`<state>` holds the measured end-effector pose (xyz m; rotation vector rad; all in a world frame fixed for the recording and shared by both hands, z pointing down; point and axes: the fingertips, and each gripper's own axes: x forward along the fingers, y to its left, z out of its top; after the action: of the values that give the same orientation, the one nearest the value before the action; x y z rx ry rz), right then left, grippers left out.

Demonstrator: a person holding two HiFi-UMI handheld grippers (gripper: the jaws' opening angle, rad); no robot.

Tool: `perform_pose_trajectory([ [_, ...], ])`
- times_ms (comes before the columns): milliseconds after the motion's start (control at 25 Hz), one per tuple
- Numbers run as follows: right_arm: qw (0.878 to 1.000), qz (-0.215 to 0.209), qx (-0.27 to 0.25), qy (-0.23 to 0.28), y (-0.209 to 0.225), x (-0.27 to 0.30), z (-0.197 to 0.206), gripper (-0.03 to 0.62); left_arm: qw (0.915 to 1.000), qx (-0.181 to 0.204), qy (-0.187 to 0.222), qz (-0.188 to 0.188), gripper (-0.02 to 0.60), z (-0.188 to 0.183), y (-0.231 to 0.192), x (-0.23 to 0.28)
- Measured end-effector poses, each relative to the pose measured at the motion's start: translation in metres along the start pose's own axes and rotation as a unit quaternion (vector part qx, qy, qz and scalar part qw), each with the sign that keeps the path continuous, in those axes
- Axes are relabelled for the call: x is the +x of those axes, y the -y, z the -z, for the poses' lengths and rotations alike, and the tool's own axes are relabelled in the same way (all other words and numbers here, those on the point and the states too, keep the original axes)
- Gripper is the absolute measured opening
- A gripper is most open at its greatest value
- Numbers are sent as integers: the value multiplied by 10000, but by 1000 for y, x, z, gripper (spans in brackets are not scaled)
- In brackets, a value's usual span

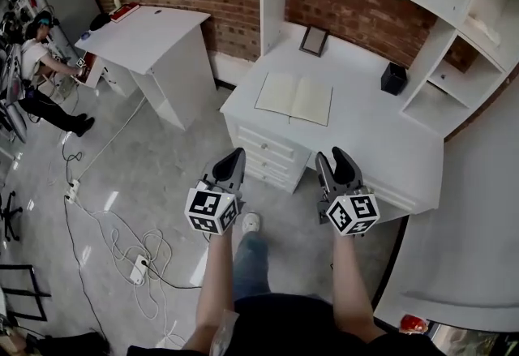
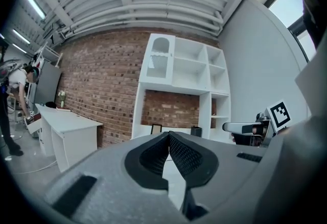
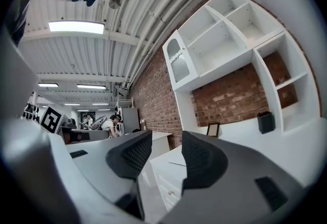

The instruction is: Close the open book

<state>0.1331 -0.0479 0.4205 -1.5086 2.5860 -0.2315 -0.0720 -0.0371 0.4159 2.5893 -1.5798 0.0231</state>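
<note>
The open book lies flat with pale blank pages on the white desk, near its left part. Both grippers hang in front of the desk, short of the book and apart from it. In the head view my left gripper is over the desk's front left corner and my right gripper is over its front edge. The left gripper view has the left gripper with its jaws meeting at the tips and nothing between them. The right gripper stands with a clear gap between its jaws, holding nothing.
A small picture frame leans on the brick wall behind the book. A black box sits at the desk's right, by the white shelves. A second white desk stands left. Cables trail over the floor. A person sits far left.
</note>
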Motion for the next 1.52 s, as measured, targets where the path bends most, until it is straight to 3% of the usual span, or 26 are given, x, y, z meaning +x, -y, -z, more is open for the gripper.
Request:
perform_pose_trajectory([
  [400, 9986, 423, 164, -284, 44, 155, 21, 163, 9981, -82, -326, 521, 8, -3, -108, 138],
  [560, 9974, 637, 213, -275, 60, 188, 22, 163, 9955, -81, -531, 784, 8, -3, -128, 174],
  [680, 9967, 754, 192, -242, 70, 203, 17, 163, 9953, -61, -393, 888, 8, -11, -136, 197],
  [920, 9958, 851, 147, -293, 83, 217, 10, 163, 9943, -124, -358, 999, 8, -16, -137, 221],
  [1280, 9943, 757, 77, -746, 96, 238, 31, 163, 9956, -279, -339, 827, 8, -12, -147, 231],
  [1520, 9889, 504, -428, -1331, 100, 255, 53, 163, 9947, -449, -492, 782, 8, 9, -148, 235],
])
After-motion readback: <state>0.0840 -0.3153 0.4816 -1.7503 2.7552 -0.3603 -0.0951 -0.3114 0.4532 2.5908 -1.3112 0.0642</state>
